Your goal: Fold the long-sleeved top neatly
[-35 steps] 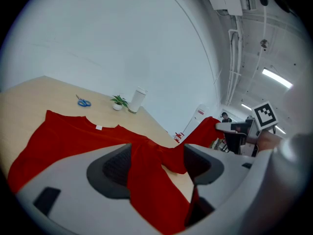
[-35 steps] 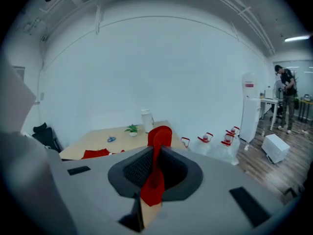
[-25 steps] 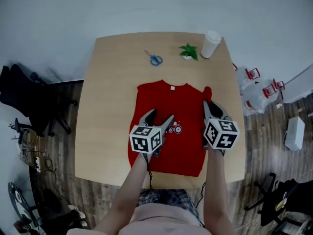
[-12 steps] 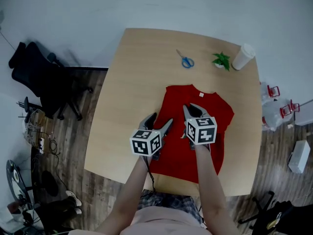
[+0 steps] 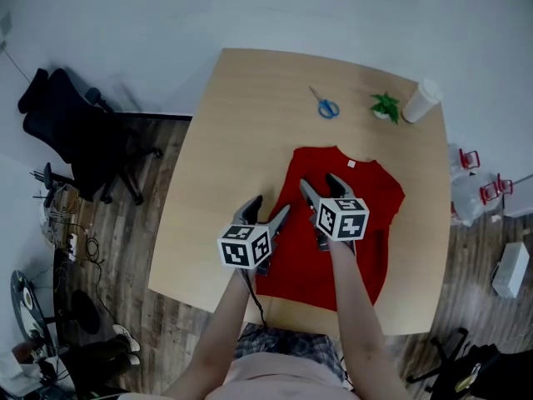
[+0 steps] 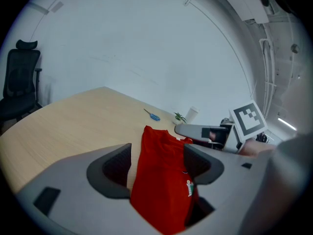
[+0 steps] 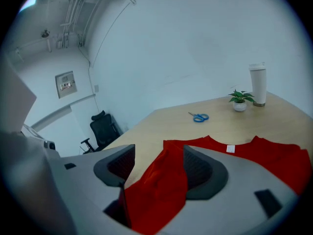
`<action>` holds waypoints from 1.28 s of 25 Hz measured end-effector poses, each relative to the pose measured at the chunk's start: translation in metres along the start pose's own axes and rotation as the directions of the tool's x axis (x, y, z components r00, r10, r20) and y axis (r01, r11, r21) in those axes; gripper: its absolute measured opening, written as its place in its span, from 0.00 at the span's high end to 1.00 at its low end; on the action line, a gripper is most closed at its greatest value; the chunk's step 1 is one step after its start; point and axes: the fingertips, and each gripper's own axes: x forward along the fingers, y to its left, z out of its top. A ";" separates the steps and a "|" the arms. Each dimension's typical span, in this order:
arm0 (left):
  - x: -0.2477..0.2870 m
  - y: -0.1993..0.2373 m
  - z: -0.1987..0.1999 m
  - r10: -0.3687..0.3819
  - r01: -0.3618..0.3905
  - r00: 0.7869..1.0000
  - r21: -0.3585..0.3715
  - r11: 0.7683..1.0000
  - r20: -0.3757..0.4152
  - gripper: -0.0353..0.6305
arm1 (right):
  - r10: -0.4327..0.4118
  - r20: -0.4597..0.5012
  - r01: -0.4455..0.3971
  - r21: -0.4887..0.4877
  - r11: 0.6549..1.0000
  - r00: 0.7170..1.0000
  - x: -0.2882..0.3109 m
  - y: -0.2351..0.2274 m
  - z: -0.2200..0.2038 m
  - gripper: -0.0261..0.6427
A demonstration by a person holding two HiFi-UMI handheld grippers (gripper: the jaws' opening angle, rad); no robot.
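Observation:
The red long-sleeved top [image 5: 350, 232] lies flat on the wooden table [image 5: 225, 165], collar toward the far side. My right gripper [image 5: 322, 185] hovers over the top's left half. Its jaws have just been opening, and a raised fold of red cloth [image 7: 161, 180] hangs loosely between them without being pinched. My left gripper [image 5: 266, 209] stands open at the top's left edge, with the red cloth [image 6: 161, 180] lying beyond its gap and nothing gripped. In the left gripper view the right gripper [image 6: 205, 131] shows just to the right.
Blue-handled scissors [image 5: 325, 105], a small potted plant [image 5: 386, 106] and a white cup [image 5: 422, 100] sit along the table's far side. A black office chair [image 5: 75, 123] stands on the floor to the left. Bare table stretches left of the top.
My right gripper has crossed from the top's right edge to its left half, bringing red cloth with it, and its jaws have spread. The left gripper has shifted to the top's left edge.

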 end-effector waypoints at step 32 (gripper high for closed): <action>0.160 -0.051 0.024 -0.029 0.318 0.890 0.574 0.754 -0.455 0.38 | -0.150 -0.241 0.072 -0.302 0.950 0.959 -0.119 -0.205 0.001 0.43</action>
